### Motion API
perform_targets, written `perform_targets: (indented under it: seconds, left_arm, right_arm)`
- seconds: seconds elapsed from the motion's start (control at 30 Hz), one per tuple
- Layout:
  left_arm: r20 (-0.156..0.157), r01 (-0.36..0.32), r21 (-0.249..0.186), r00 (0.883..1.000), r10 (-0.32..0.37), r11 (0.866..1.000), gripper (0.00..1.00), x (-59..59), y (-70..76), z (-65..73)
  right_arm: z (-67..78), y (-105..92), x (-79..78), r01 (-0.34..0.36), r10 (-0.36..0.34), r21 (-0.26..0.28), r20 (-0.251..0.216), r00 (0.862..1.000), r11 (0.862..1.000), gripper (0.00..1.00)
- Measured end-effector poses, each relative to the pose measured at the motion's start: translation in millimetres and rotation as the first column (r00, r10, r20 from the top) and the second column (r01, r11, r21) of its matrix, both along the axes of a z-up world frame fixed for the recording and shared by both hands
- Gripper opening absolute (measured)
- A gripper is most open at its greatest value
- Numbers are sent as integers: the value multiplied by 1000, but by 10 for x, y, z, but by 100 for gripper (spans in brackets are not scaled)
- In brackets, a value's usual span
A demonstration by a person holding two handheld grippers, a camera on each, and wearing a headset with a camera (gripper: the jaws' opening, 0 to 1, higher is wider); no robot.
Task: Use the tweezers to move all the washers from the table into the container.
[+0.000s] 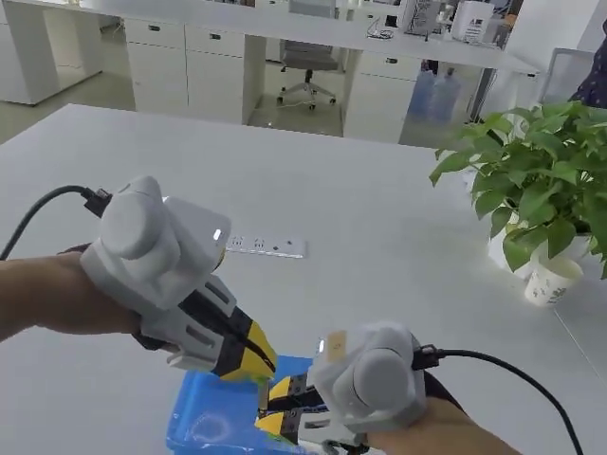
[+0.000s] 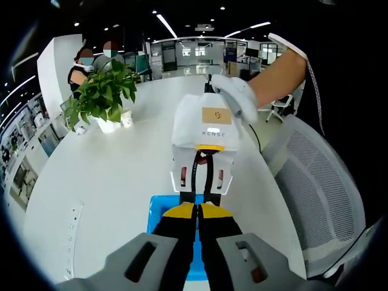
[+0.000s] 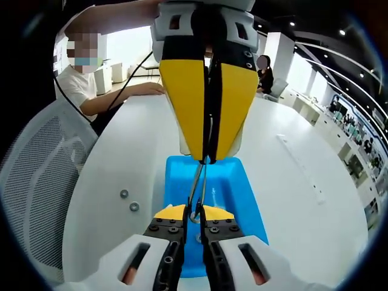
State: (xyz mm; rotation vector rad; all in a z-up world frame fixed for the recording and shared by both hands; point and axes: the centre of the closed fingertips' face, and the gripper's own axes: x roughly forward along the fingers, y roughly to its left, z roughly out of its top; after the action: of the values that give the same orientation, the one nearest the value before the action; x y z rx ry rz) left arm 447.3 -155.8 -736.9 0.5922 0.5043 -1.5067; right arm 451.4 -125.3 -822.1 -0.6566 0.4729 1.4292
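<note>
A blue container (image 1: 204, 427) sits on the white table at the near edge, and both grippers meet above it. My left gripper (image 1: 261, 365) comes in from the left, its yellow jaws shut on the upper end of thin metal tweezers (image 3: 200, 182). In the right gripper view the left gripper (image 3: 208, 159) hangs from the top and the tweezers run down over the container (image 3: 233, 200) into my right gripper (image 3: 194, 213), whose jaws close on the tips. Two washers (image 3: 123, 194) (image 3: 134, 207) lie on the table left of the container.
A potted plant (image 1: 541, 190) and a paper cup (image 1: 552, 282) stand at the table's right side. A white power strip (image 1: 266, 246) lies mid-table. A mesh chair (image 3: 36, 182) is close to the table edge, and people sit further off.
</note>
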Motion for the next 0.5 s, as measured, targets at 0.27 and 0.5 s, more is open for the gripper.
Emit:
perform_targets:
  seconds: [0.27, 0.5]
  left_arm:
    - [-13, -10, 5, 1000, 10, 1000, 4, 66, -17, -138]
    - [-23, -16, 8, 1000, 16, 1000, 4, 101, -29, -242]
  right_arm:
    - [-141, -15, 76, 10, -10, -12, -22, 1000, 1000, 9]
    - [-258, -30, 105, 15, -16, -29, -40, 999, 999, 10]
